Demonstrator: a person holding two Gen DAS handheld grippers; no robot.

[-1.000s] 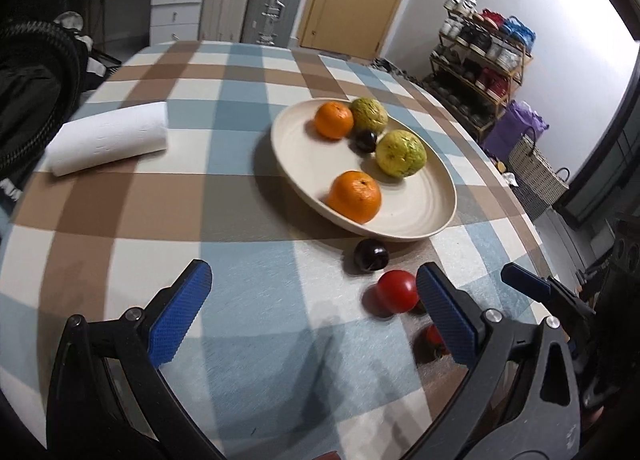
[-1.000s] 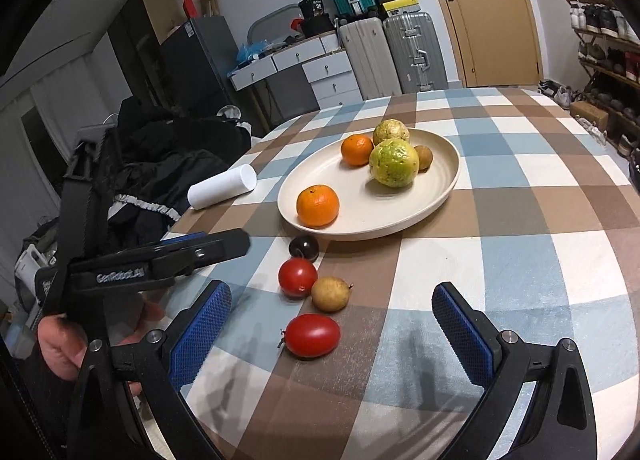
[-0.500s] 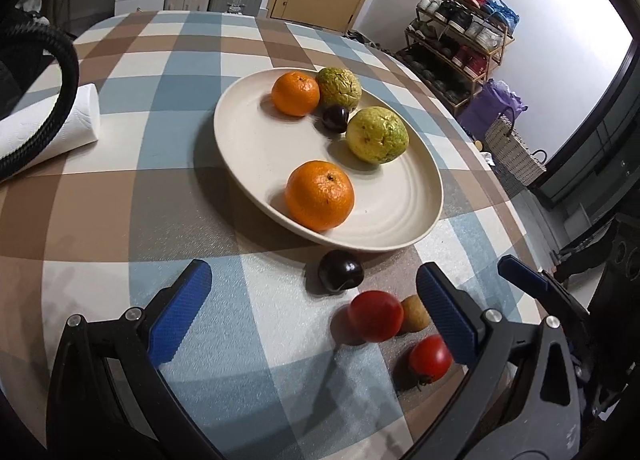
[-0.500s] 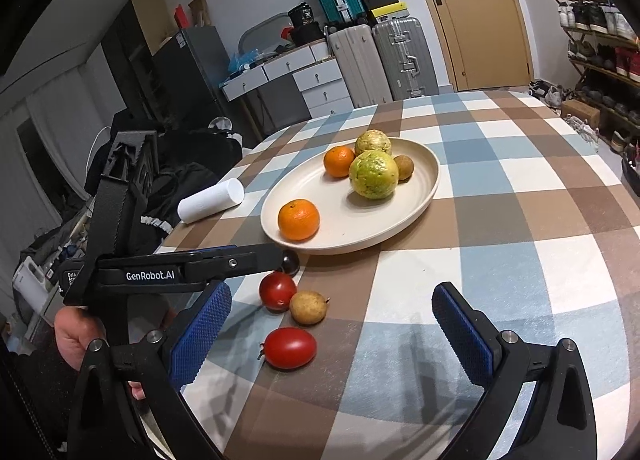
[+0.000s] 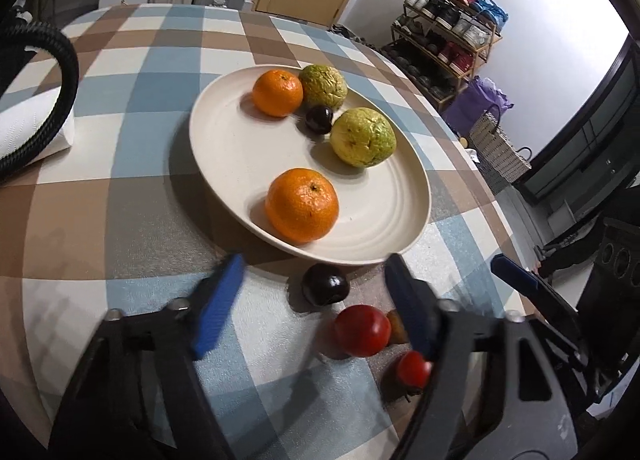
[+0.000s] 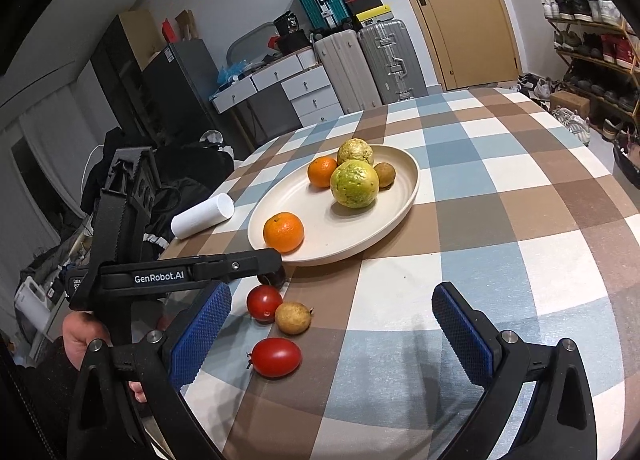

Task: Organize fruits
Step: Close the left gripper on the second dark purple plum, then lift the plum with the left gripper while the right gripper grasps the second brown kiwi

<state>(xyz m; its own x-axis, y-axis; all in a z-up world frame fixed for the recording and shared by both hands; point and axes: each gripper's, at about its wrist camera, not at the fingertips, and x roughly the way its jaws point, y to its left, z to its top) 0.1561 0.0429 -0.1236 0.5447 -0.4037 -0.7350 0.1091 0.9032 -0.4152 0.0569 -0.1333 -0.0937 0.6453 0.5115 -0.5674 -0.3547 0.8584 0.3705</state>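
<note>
5 fruits sit on the plate (image 5: 404, 196); 4 wait on the worktop (image 6: 500, 260). Left gripper (image 5: 316, 292), jaws apart, frames the dark plum (image 5: 325, 284); right gripper (image 6: 332, 324) jaws apart.

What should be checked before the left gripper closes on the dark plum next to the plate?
1. Left gripper open: ok, jaws spread but blurred.
2. Dark plum between the jaws: ok, it sits in the gap, untouched.
3. Neighbours clear: not ok, the round red tomato lies close behind the plum.
4. Plate has room: ok, bare area beside the near orange.
5. Right gripper out of the way: ok, open and empty.
6. Jaw height at the plum: cannot tell.
</note>
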